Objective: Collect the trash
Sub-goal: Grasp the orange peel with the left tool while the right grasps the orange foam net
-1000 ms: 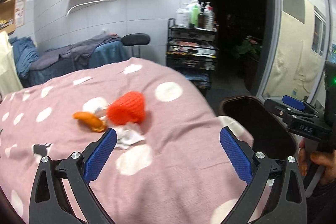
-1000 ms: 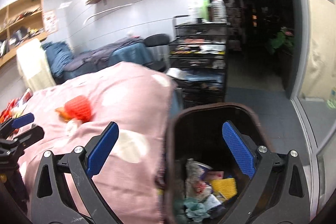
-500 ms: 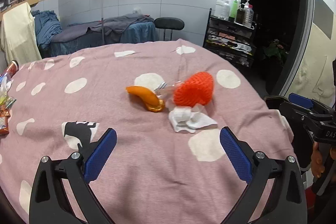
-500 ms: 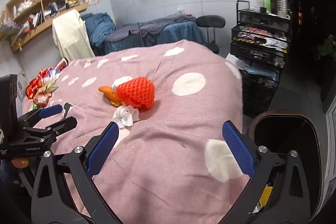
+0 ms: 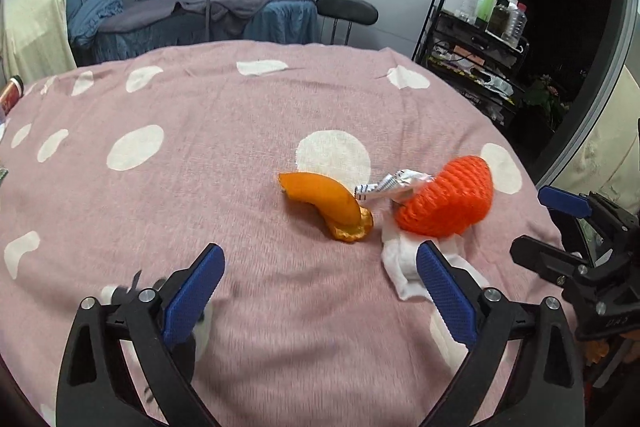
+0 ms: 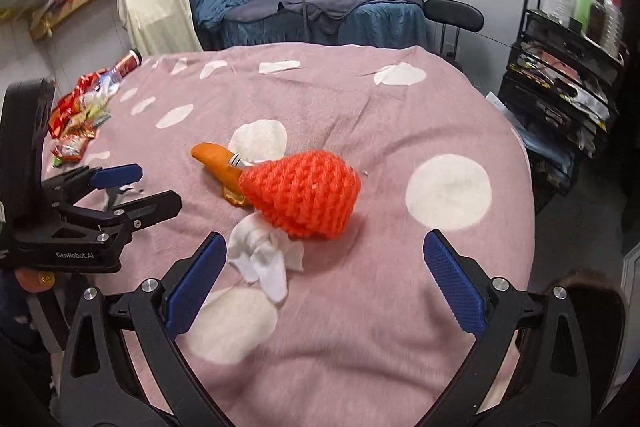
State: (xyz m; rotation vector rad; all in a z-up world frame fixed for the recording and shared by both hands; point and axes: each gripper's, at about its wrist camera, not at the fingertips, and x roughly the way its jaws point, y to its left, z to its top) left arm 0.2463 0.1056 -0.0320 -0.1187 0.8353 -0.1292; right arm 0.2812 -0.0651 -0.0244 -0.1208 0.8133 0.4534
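On the pink spotted tablecloth [image 5: 200,187] [image 6: 400,131] lies a small heap of trash: an orange peel [image 5: 324,203] [image 6: 216,159], a crumpled silver wrapper [image 5: 384,185], a red foam fruit net [image 5: 448,201] [image 6: 304,199] and a crumpled white tissue [image 5: 400,259] [image 6: 264,255]. My left gripper [image 5: 320,291] [image 6: 132,187] is open, just short of the peel, its right finger over the tissue. My right gripper [image 6: 326,283] [image 5: 552,223] is open, with the tissue and the net ahead between its fingers. A dark bin rim [image 6: 592,291] shows at lower right.
Snack packets [image 6: 76,115] and a red can [image 6: 128,61] lie at the table's far left. A small black-and-white scrap [image 5: 132,291] sits by my left finger. Beyond the table stand a black stool [image 5: 346,11], a bed with blue covers [image 5: 192,19] and a black rack with bottles [image 5: 476,39].
Both grippers have swung from the bin back over the table and closed in on the trash heap. The bin has slipped to the edge of the right wrist view.
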